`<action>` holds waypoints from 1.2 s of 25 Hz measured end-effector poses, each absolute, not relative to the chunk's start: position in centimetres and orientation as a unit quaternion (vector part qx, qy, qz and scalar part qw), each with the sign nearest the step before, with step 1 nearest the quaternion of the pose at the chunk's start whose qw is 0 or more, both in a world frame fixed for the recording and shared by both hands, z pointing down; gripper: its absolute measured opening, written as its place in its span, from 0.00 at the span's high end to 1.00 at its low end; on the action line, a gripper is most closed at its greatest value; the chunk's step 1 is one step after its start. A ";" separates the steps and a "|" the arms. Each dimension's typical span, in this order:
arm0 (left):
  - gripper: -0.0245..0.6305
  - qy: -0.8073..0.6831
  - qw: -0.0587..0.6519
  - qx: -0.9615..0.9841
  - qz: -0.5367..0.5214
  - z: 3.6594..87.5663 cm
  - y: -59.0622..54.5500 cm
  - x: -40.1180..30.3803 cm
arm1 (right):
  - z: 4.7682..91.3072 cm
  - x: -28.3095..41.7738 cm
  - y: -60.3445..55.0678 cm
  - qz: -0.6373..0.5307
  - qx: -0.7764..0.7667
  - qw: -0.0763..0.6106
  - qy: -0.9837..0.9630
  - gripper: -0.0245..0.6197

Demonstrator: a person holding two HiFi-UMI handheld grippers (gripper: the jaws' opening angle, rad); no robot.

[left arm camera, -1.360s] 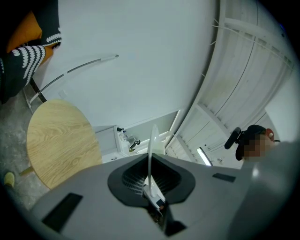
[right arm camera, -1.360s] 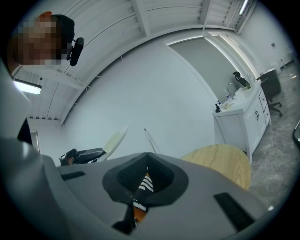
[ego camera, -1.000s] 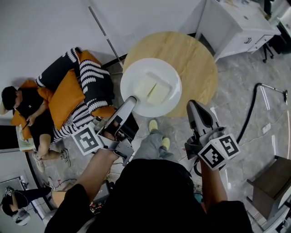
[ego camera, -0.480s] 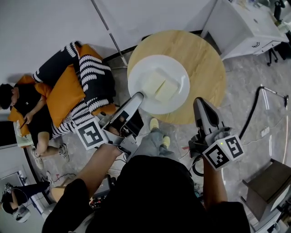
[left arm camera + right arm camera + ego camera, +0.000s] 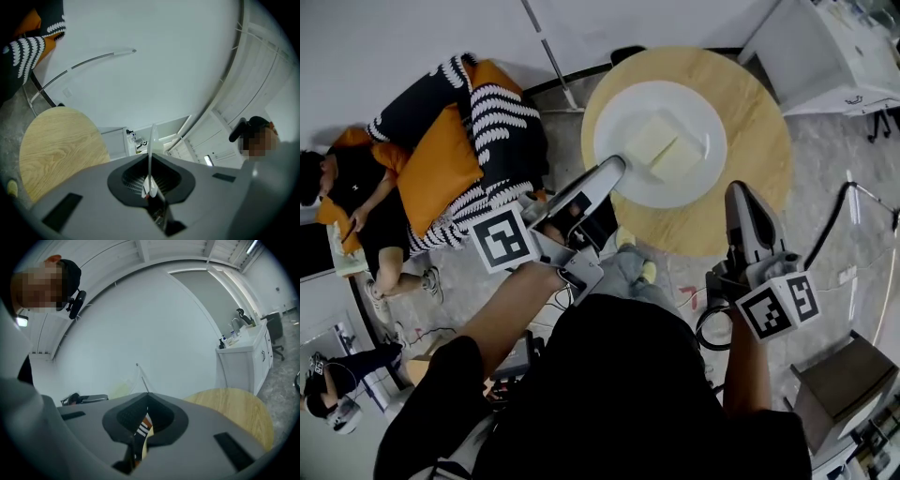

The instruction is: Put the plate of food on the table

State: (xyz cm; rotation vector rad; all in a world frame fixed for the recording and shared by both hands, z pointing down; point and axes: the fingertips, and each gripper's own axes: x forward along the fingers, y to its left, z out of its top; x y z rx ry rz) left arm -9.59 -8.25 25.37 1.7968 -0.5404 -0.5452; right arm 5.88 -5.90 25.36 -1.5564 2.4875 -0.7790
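Observation:
A white plate [image 5: 623,117] carries two pale yellow slabs of food [image 5: 667,145] and lies over the left part of the round wooden table [image 5: 759,141]. I cannot tell whether it rests on the top or hangs just above it. My left gripper [image 5: 614,171] is shut on the plate's near-left rim. In the left gripper view the plate's rim [image 5: 152,145] shows edge-on as a thin white line between the jaws of the left gripper [image 5: 150,185], with the table [image 5: 56,145] at the left. My right gripper [image 5: 741,195] is shut and holds nothing, just off the table's near edge.
A person [image 5: 356,216] sits on the floor at the left beside orange and striped cushions [image 5: 459,159]. A white cabinet [image 5: 839,52] stands behind the table at the right. A black cable [image 5: 834,220] runs over the floor, and a dark stool [image 5: 848,375] is at the lower right.
The plate, held by my left gripper, has moved from the table's near-left edge further in over the top. My right gripper has come forward with it, closer to the table's edge.

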 end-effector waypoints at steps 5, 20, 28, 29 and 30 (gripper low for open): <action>0.94 -0.220 0.574 0.755 -0.228 26.5 -10.5 -10.4 | 26.2 5.2 -7.8 -0.258 -0.524 0.041 0.811 0.95; 0.94 -0.208 0.574 0.761 -0.219 26.5 -14.1 -4.7 | 25.8 10.2 -10.7 -0.247 -0.531 0.037 0.810 0.95; 0.94 -0.224 0.569 0.759 -0.224 26.2 -14.1 -5.0 | 25.7 10.4 -11.2 -0.239 -0.520 0.038 0.819 0.95; 0.94 -0.225 0.566 0.761 -0.223 26.0 -14.2 -5.0 | 25.7 10.4 -11.2 -0.239 -0.519 0.038 0.820 0.95; 0.94 -0.227 0.565 0.762 -0.223 25.9 -14.2 -5.0 | 25.7 10.4 -11.2 -0.238 -0.517 0.037 0.821 0.95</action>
